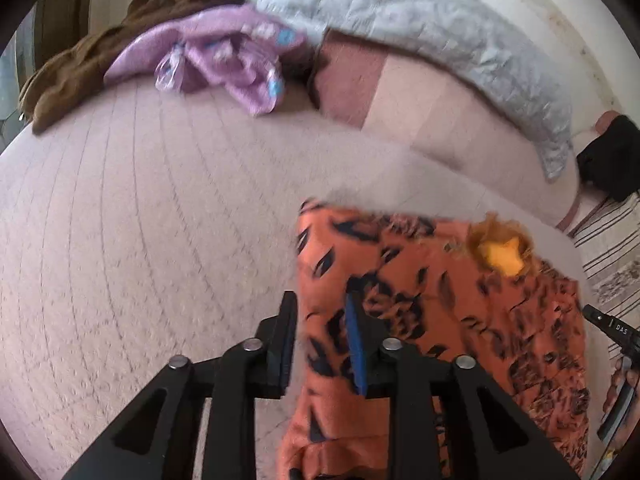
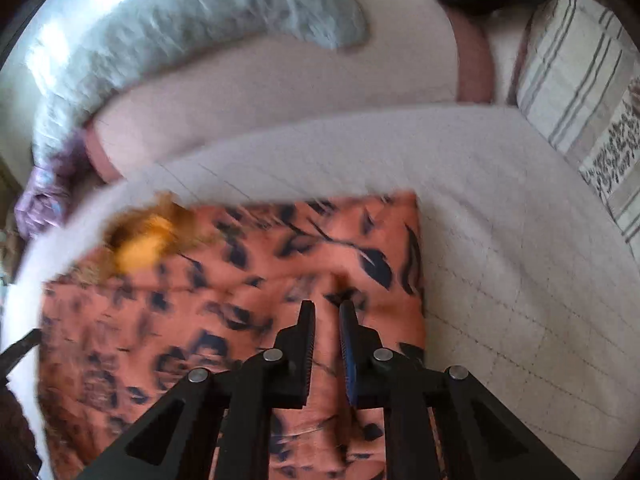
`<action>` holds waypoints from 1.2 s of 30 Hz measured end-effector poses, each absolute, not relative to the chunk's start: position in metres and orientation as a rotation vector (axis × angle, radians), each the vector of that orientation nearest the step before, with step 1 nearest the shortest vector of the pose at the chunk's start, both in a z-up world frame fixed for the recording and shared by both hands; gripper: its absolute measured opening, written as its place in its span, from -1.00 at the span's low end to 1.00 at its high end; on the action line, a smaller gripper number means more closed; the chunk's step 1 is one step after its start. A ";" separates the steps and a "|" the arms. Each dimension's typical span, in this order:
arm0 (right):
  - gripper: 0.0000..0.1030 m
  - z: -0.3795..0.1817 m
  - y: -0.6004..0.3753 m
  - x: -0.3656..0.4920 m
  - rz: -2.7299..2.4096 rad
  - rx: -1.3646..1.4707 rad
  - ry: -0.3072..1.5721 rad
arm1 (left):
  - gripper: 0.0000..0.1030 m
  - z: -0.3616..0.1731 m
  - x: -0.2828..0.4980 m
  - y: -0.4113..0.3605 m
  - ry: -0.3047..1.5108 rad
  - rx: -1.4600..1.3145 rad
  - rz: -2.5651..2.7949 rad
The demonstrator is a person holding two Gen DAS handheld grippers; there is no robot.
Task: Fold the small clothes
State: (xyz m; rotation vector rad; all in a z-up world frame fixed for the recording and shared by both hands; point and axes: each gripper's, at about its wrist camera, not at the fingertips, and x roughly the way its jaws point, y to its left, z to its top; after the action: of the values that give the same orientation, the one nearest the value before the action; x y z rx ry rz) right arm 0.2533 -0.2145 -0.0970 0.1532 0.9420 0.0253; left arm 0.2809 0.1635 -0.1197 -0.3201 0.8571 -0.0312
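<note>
An orange garment with dark leaf print lies on the pale quilted bed cover; a fuzzy yellow patch sits near its far edge. My left gripper straddles the garment's left edge, and cloth runs between its fingers with a gap left. In the right wrist view the garment fills the lower left. My right gripper hovers over its right part, fingers slightly apart, with cloth showing between them. Whether either pinches the cloth is unclear.
A purple printed garment and a brown garment lie at the far end of the bed. A grey quilted blanket lies along pink cushions. A striped rug lies on the floor to the right.
</note>
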 end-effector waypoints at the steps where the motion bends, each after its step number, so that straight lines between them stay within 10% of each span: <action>1: -0.59 -0.092 -0.215 0.251 0.056 0.172 0.927 | -0.22 -0.119 0.281 0.161 0.849 -0.323 -0.048; 3: 0.27 -0.086 -0.211 0.251 0.160 0.242 0.909 | -0.17 -0.127 0.287 0.154 0.885 -0.289 -0.044; 5: 0.68 -0.102 -0.214 0.262 0.235 0.336 0.948 | -0.16 -0.147 0.296 0.153 0.968 -0.290 -0.034; 13: 0.65 -0.109 -0.229 0.249 0.237 0.489 0.893 | 0.26 -0.121 0.253 0.164 0.861 -0.280 -0.019; 36: 0.63 -0.094 -0.252 0.095 0.279 0.522 0.945 | 0.39 -0.111 0.039 0.167 0.914 -0.403 -0.023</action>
State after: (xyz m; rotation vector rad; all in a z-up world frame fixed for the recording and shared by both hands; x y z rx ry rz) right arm 0.0951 -0.2515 -0.0936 0.5220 0.9454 0.2792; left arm 0.0390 0.1668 -0.1114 -0.4028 0.9137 -0.0226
